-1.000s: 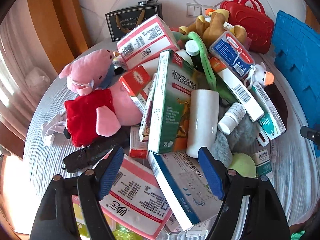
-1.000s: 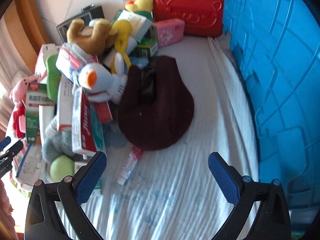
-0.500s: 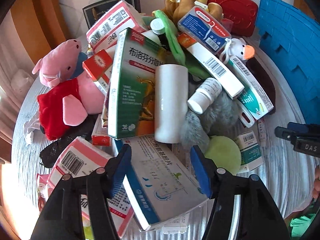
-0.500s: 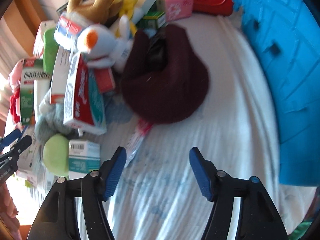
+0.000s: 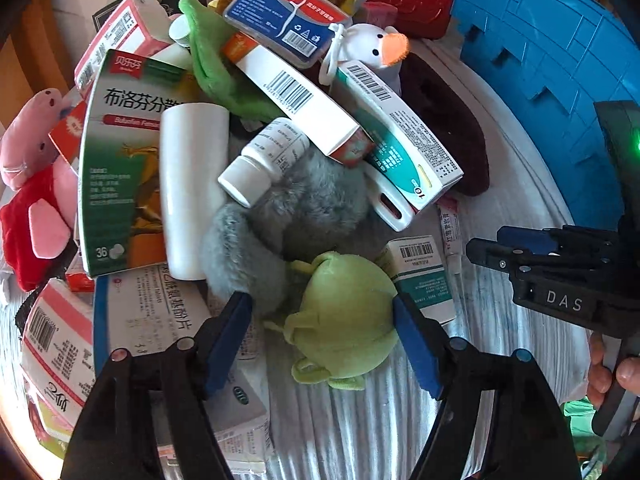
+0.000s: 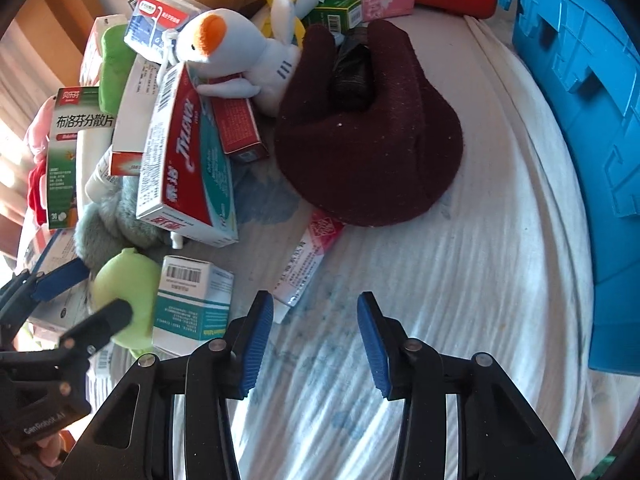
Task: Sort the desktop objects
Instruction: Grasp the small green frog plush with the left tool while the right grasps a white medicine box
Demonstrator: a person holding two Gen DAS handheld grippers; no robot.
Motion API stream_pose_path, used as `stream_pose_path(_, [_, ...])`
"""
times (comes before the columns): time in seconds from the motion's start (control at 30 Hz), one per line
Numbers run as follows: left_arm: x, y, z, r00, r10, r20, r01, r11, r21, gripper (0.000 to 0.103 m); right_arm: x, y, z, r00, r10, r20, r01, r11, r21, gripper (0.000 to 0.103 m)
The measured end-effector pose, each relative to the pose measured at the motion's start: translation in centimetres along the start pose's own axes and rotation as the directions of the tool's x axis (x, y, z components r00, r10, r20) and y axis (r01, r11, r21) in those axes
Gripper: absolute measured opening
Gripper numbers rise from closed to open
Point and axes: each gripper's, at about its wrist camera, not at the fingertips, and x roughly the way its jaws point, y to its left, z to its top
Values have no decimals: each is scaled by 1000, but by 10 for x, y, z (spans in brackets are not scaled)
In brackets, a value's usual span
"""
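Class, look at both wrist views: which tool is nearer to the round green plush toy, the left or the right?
Left. The left tool straddles the green plush toy, its jaws opening on either side. The right tool hangs over bare tablecloth, beyond the teal-and-white box.

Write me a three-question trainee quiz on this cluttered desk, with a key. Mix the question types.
1. True or false: the green plush ball lies between the fingers of the left hand-held gripper.
2. Multiple choice: what rests on top of the grey furry toy? A) a white pill bottle B) a red case C) a pink pig
3. Fill in: the white duck plush has an ______ beak.

Key: 1 true; 2 A; 3 orange.
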Motion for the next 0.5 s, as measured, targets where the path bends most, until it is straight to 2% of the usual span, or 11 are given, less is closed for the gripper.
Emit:
stream_pose_path(0.13, [-1, -7, -10, 1000, -6, -11, 7, 1000, 23, 72, -1, -5, -2, 1000, 7, -6, -7, 1000, 18, 43])
stream_pose_path(0.23, [4, -8, -10, 1000, -3, 2, 3, 1000, 22, 75, -5, -3, -3, 999, 42, -10, -42, 999, 18, 43])
stream_pose_path(0.33, [7, -9, -10, 1000, -9, -11, 9, 1000, 27, 75, -10, 9, -3, 995, 95, -4, -95, 995, 5, 43])
stream_pose_path(0.5, [-1, -1, -15, 1000, 28, 8, -28, 1000, 15, 75, -16, 35, -1, 990, 142, -8, -142, 989, -46, 48])
